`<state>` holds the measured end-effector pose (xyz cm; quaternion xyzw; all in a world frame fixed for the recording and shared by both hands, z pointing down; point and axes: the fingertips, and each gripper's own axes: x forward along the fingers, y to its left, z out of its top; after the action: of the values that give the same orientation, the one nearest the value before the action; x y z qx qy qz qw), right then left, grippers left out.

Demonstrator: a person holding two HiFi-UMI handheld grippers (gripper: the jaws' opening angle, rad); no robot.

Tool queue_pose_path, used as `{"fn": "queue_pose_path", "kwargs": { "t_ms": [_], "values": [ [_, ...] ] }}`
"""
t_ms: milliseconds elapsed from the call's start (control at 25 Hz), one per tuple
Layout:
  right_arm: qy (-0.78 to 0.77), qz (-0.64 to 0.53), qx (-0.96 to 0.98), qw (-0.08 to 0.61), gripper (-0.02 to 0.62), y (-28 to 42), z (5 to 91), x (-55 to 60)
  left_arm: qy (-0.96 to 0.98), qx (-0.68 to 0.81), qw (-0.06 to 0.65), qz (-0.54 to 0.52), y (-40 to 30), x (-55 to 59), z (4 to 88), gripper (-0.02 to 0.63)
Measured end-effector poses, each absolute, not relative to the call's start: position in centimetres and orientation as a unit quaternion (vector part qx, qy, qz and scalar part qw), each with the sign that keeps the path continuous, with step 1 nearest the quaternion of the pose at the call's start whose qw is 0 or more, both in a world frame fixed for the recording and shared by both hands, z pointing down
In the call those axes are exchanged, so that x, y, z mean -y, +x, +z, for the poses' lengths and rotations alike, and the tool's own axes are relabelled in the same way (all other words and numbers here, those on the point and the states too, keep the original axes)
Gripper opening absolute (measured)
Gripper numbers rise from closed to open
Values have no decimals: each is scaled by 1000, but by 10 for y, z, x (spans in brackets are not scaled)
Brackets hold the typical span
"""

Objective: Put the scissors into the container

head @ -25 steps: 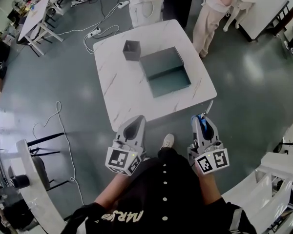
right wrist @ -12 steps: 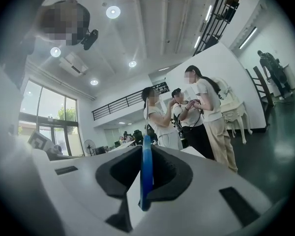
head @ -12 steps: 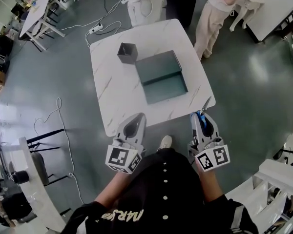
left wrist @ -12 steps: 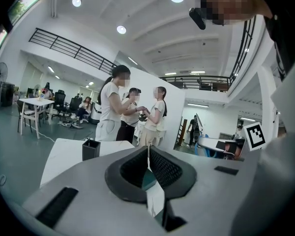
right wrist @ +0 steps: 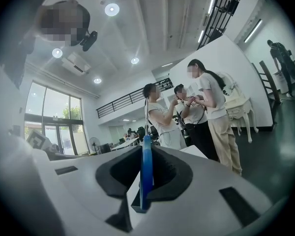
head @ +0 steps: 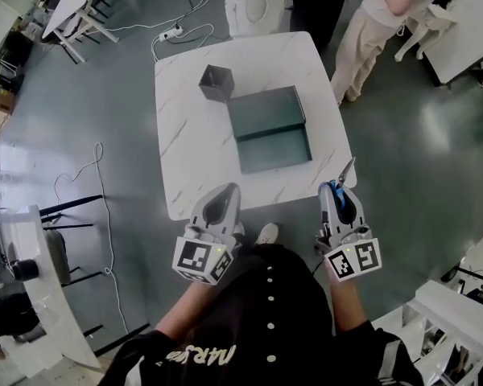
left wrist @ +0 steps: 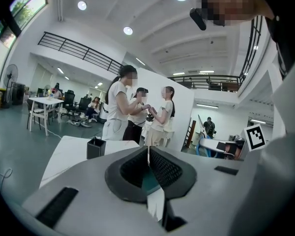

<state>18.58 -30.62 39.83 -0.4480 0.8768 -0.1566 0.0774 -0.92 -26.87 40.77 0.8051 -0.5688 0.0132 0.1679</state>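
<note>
Edgewise, scissors [right wrist: 146, 171] pinched between jaws of right gripper [head: 339, 195], blades forward

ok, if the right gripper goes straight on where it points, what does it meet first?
Probably nothing close: the right gripper, shut on the blue-handled scissors, seems to aim level over the white marble table; first in line looks like the standing person in white. Depth unclear.
</note>
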Motion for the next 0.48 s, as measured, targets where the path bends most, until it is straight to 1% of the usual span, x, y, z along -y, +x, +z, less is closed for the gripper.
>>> {"fn": "queue_pose_path", "kwargs": {
  "t_ms": [480],
  "values": [
    [-436,-147,-886,59,60,160,411,360,796,581,167,9,-39,315,413,35]
  ]
}}
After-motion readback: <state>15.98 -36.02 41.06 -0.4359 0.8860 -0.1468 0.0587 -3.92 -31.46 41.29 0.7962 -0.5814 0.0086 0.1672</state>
